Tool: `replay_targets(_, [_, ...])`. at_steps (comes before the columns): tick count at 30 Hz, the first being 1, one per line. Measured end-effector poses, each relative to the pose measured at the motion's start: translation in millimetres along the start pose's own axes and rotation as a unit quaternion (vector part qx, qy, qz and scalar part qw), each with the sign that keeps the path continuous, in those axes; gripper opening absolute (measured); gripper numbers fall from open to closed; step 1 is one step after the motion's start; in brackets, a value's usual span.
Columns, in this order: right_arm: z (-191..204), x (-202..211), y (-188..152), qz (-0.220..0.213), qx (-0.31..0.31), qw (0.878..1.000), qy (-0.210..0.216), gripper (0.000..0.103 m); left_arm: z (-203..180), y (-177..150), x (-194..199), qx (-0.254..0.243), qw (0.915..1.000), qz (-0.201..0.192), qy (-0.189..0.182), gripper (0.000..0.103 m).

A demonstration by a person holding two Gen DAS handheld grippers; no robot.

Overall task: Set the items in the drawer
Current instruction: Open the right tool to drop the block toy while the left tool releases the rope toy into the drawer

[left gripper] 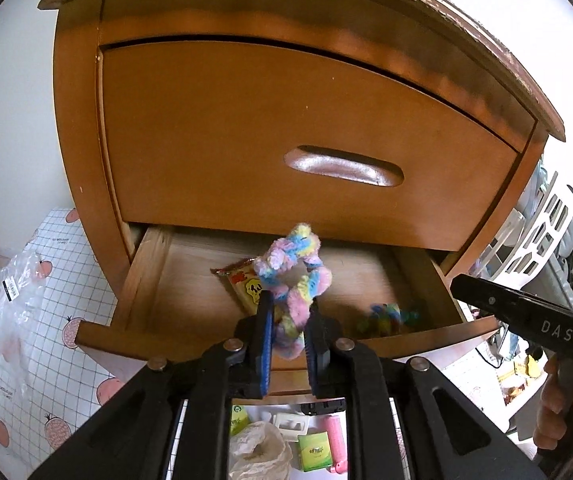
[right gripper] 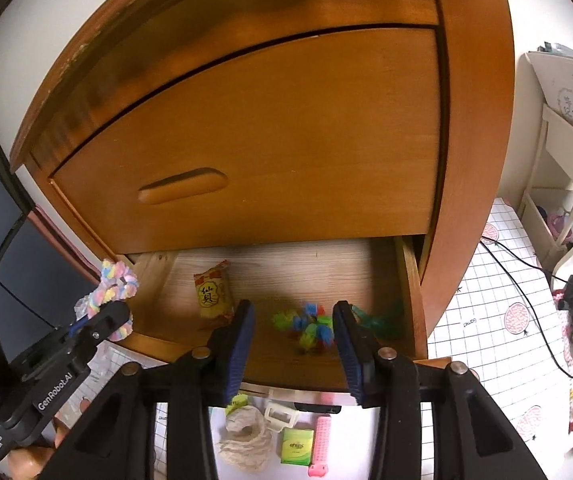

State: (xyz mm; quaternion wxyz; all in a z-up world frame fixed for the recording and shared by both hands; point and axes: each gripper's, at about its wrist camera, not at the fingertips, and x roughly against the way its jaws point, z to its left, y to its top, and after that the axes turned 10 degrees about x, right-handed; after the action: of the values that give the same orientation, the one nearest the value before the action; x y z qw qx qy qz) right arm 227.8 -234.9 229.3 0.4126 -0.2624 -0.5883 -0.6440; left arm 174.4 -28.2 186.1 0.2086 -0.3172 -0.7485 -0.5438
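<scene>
- Far left in your left wrist view, a crumpled clear plastic bag (left gripper: 4, 292) lies on the pineapple-print grid mat (left gripper: 66, 344), well apart from the nightstand (left gripper: 78, 120).
- Your left tongs (left gripper: 289, 322) are clenched on the pastel chenille loop (left gripper: 292, 272); its lower end is pinched between the blue pads (left gripper: 264, 344), and the rest rises above the tips, over the front part of the open lower drawer (left gripper: 154, 280); from the right wrist view the loop (right gripper: 112, 292) hangs at the drawer's left front corner, touching neither floor nor wall that you can see.
- Inside the drawer, a yellow snack packet (right gripper: 212, 294) lies flat left of centre, just behind your left tips in that hand's view.
- Right of it a blurred bright multicoloured tangle (right gripper: 312, 326) lies on the drawer floor; a translucent green piece (right gripper: 382, 320) lies by the right wall.
- Your right tongs (right gripper: 293, 338) stand released, jaws wide, framing the tangle without touching it.
- The upper drawer (right gripper: 286, 140) is closed.
- Below the drawer front, on the mat: a ball of pale twine (right gripper: 244, 438), a white clip (right gripper: 280, 414), a green box (right gripper: 296, 446), a pink roller (right gripper: 322, 438).
- Far right, a black cable (right gripper: 526, 280) runs across the mat beside a white shelf unit (right gripper: 558, 184).
</scene>
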Motion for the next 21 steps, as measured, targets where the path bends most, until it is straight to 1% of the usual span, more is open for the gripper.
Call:
replay_targets(2, [0, 0, 0, 0.0, 0.001, 1.0, -0.002, 0.048, 0, 0, -1, 0.0, 1.0, 0.001, 0.002, 0.017])
replay_targets(3, [0, 1, 0, 0.001, 0.002, 1.0, -0.003, 0.048, 0, 0, -1, 0.001, 1.0, 0.001, 0.002, 0.023])
replay_targets(5, [0, 0, -1, 0.002, 0.004, 1.0, -0.007, 0.048, 1, 0, 0, 0.003, 1.0, 0.0, 0.003, 0.031])
replay_targets(7, [0, -1, -3, 0.002, 0.007, 1.0, -0.009, 0.049, 1, 1, 1, 0.004, 1.0, -0.002, 0.003, 0.034])
replay_targets(8, [-1, -1, -3, 0.002, 0.008, 1.0, -0.011, 0.049, 1, 1, 1, 0.004, 1.0, -0.002, 0.004, 0.039])
replay_targets(9, [-1, -1, -4, 0.002, 0.008, 1.0, -0.013, 0.049, 1, 1, 2, 0.004, 1.0, -0.002, 0.004, 0.046])
replay_targets(11, [-2, -1, -5, 0.002, 0.009, 1.0, -0.016, 0.052, 2, 1, 2, 0.007, 1.0, -0.004, 0.006, 0.057])
replay_targets(12, [-2, -2, -6, 0.001, 0.009, 1.0, -0.018, 0.056, 3, 1, 3, 0.009, 0.9999, -0.005, 0.007, 0.058])
replay_targets(16, [1, -2, -7, -0.001, 0.023, 0.999, -0.026, 0.06, 7, 0, 1, 0.02, 0.9996, -0.004, 0.02, 0.06])
replay_targets(17, [1, -2, -8, -0.002, 0.025, 0.999, -0.028, 0.061, 8, 0, 1, 0.021, 0.9995, -0.005, 0.024, 0.067])
replay_targets(18, [2, -2, -8, -0.002, 0.027, 0.999, -0.03, 0.062, 9, -1, 1, 0.023, 0.9993, -0.007, 0.03, 0.077])
replay_targets(20, [3, -2, -9, -0.004, 0.03, 0.999, -0.031, 0.065, 12, -1, 2, 0.027, 0.9991, -0.011, 0.031, 0.082])
replay_targets(21, [3, -3, -9, -0.004, 0.031, 0.999, -0.031, 0.067, 13, -2, 2, 0.03, 0.999, -0.013, 0.029, 0.082])
